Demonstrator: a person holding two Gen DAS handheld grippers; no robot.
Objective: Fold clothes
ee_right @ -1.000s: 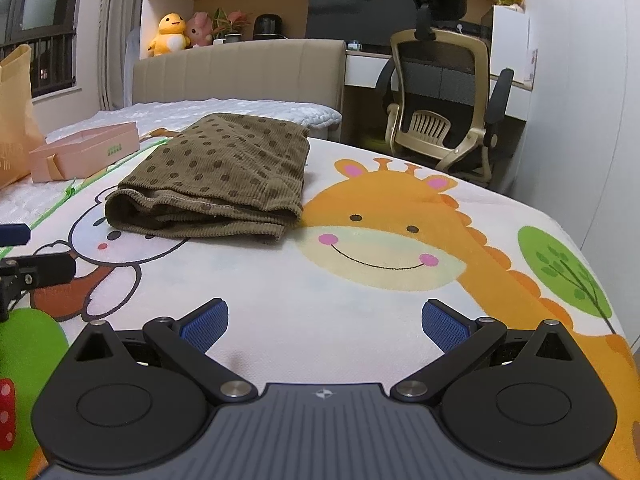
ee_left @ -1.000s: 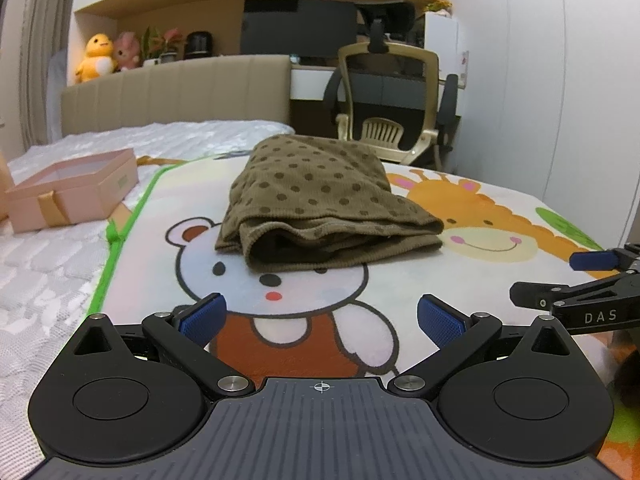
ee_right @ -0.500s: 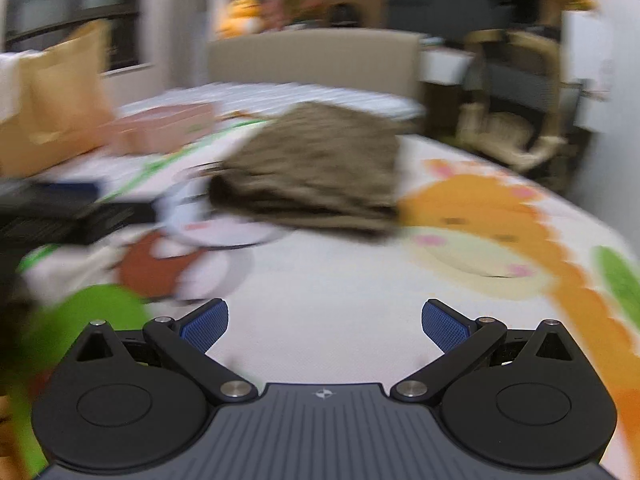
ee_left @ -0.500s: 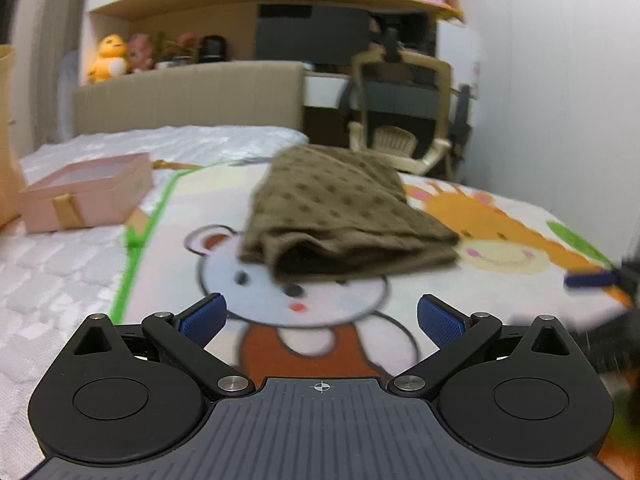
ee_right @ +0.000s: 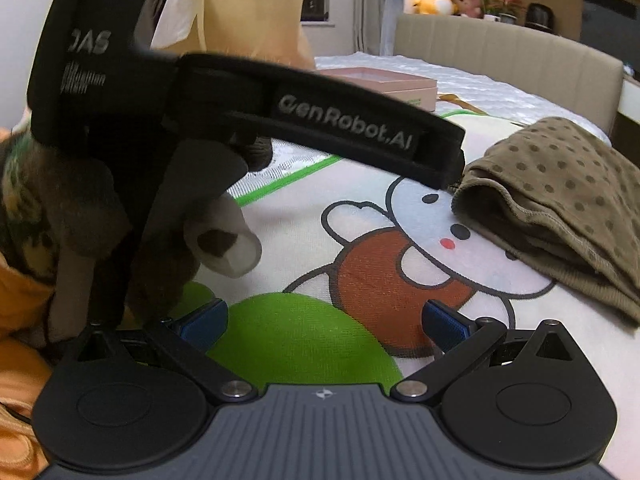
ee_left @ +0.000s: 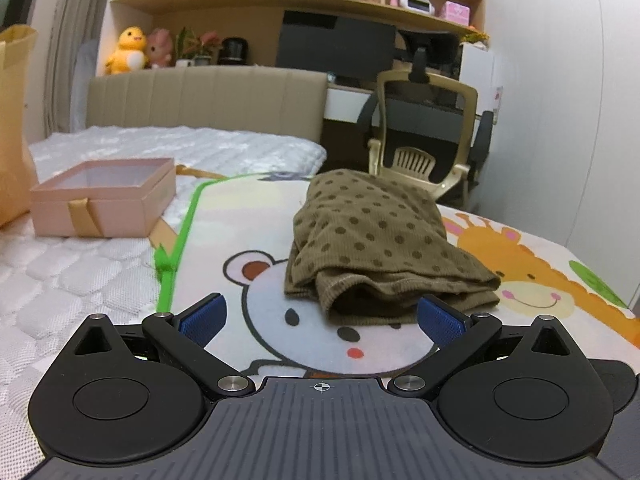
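Folded garment (ee_left: 380, 240) just beyond spread fingers (ee_left: 204, 314) (untouched)

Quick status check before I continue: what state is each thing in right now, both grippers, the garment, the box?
left gripper: open, empty, short of the garment.
right gripper: open, empty, over the mat.
brown dotted garment: folded, lying on the cartoon mat.
pink box: lid off, interior not visible.
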